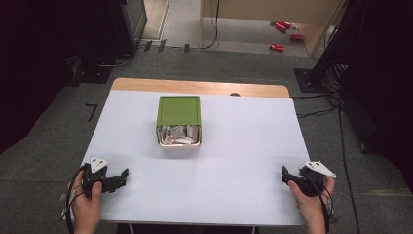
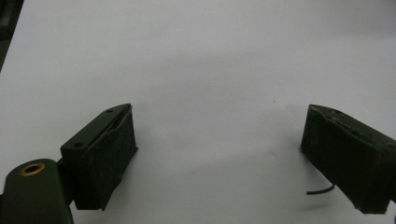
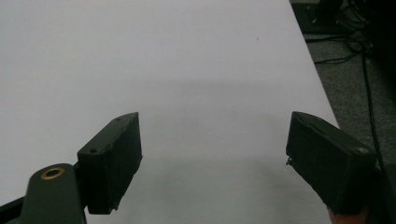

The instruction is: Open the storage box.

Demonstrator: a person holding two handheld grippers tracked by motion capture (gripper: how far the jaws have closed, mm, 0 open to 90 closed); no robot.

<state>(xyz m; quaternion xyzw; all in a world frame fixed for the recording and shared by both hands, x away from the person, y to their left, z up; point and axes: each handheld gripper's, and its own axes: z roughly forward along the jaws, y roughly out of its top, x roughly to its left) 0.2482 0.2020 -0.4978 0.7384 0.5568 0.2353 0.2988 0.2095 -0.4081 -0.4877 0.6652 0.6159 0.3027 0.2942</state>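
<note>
While both rest at the worktop's (image 1: 234,161) near corners, left hand-held gripper (image 1: 122,176) jaws apart, right hand-held gripper (image 1: 287,176) jaws apart, green box (image 1: 178,110) well beyond.

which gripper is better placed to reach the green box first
Left, narrowly. The left gripper sits nearer the green box than the right gripper, which rests farther out by the table edge. Both have open, empty jaws.

A white-topped desk (image 1: 243,161) with a wooden far edge stood on grey carpet (image 1: 53,131). At one o'clock beyond it, red objects (image 1: 283,34) lay scattered on the floor, while black cables (image 1: 341,126) trailed at three o'clock beside a dark stand (image 1: 311,78).
</note>
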